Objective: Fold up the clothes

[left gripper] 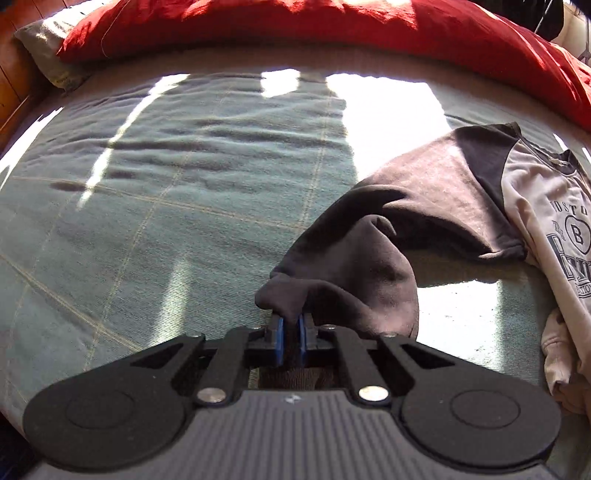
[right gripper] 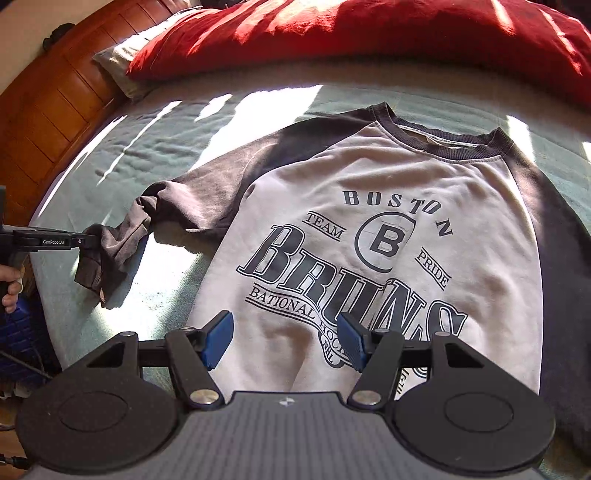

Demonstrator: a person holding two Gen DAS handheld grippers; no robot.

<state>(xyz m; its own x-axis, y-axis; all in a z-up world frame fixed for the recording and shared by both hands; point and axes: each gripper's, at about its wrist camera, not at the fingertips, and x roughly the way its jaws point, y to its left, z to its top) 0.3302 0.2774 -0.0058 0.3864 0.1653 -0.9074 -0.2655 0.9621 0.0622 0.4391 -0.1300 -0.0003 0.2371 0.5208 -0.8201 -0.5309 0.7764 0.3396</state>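
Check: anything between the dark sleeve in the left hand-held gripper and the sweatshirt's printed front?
Nothing visible. The left hand-held gripper is shut on the sleeve; only bare blanket lies between it and the sweatshirt front.

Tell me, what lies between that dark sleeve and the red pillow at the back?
Only bare green blanket, wrinkled and striped with sunlight. The left wrist view shows it best, beyond the dark sleeve and before the red pillow.

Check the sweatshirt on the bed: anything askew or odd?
Only the dark sleeve: it is bunched and lifted at the cuff, pinched in the shut left gripper. The sweatshirt body lies flat, print up, under the open right gripper.
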